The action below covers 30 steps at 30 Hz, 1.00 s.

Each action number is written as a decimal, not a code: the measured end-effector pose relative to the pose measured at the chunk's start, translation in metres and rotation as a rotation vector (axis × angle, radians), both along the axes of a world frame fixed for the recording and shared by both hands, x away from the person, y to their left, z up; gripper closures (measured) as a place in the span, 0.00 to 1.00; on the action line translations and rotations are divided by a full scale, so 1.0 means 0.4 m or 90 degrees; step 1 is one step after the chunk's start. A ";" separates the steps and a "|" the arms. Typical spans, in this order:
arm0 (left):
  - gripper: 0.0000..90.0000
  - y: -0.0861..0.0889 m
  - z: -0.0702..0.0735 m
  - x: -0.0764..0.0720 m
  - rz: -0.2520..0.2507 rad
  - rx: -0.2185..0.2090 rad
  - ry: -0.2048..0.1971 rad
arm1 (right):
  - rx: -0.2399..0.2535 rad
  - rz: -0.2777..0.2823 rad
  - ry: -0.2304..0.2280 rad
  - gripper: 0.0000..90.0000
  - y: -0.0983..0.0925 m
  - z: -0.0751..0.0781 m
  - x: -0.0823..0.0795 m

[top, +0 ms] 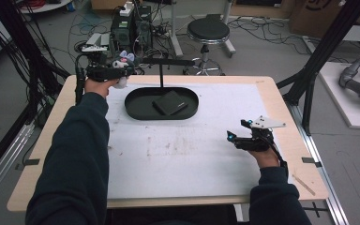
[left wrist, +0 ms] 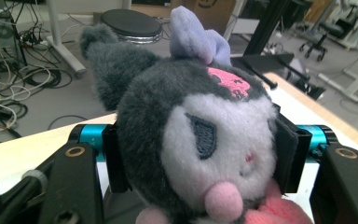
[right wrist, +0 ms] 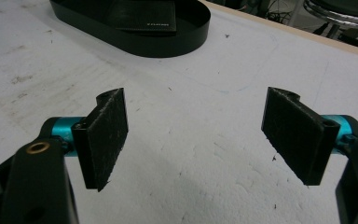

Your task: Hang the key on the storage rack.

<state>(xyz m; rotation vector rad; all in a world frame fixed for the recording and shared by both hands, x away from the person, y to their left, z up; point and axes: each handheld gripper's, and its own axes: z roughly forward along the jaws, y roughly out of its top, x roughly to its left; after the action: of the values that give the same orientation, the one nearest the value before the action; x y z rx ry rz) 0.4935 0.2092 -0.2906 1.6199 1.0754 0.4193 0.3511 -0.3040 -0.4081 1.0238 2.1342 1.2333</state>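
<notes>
The left gripper [top: 115,71] has its fingers [left wrist: 115,158] clamped on the head of a grey-and-white plush toy [left wrist: 200,140], held up over the far left corner of the bench [top: 272,98], just beside the black oval tray [top: 136,108] where a dark wallet [top: 169,102] already lies. The squeeze is on soft stuffing, so my worry is the toy squirming loose, or its body, which hangs below the fingers, swinging as the hand moves. If it comes down over the tray it could catch the near rim or land on the wallet and shove it. The right gripper [top: 236,136] hovers over the bench's right side, fingers [right wrist: 105,137] wide apart with nothing between them, well apart from the toy and too far off to steady it.
</notes>
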 end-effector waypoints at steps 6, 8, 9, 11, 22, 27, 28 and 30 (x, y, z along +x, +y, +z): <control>0.42 -0.008 0.010 0.026 0.023 -0.007 -0.005 | 0.001 0.001 -0.001 0.26 -0.002 -0.001 0.001; 0.42 -0.006 0.008 0.031 0.036 -0.008 -0.007 | 0.000 0.002 -0.001 0.26 -0.002 -0.001 0.001; 0.42 -0.003 0.007 0.032 0.041 -0.007 -0.005 | 0.001 0.002 -0.002 0.26 -0.002 -0.001 0.000; 0.41 0.004 -0.003 0.032 0.055 0.000 -0.002 | 0.002 0.002 0.001 0.26 -0.003 -0.001 -0.001; 0.41 0.044 -0.101 -0.010 0.094 0.039 0.010 | 0.002 0.001 0.002 0.26 -0.004 -0.003 -0.004; 0.41 0.018 -0.122 -0.006 0.098 0.126 0.031 | 0.000 0.002 0.002 0.26 -0.002 -0.003 -0.005; 0.42 0.010 -0.128 -0.002 0.094 0.151 0.040 | 0.001 0.001 0.003 0.26 -0.003 -0.003 -0.005; 0.41 -0.006 -0.139 0.004 0.085 0.175 0.048 | 0.001 0.003 0.001 0.26 -0.004 -0.004 -0.003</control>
<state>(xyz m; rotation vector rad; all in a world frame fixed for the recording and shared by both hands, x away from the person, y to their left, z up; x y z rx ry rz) 0.4952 0.2069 -0.3463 1.8216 1.2292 0.6219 0.3499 -0.3056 -0.4095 1.0212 2.1386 1.2362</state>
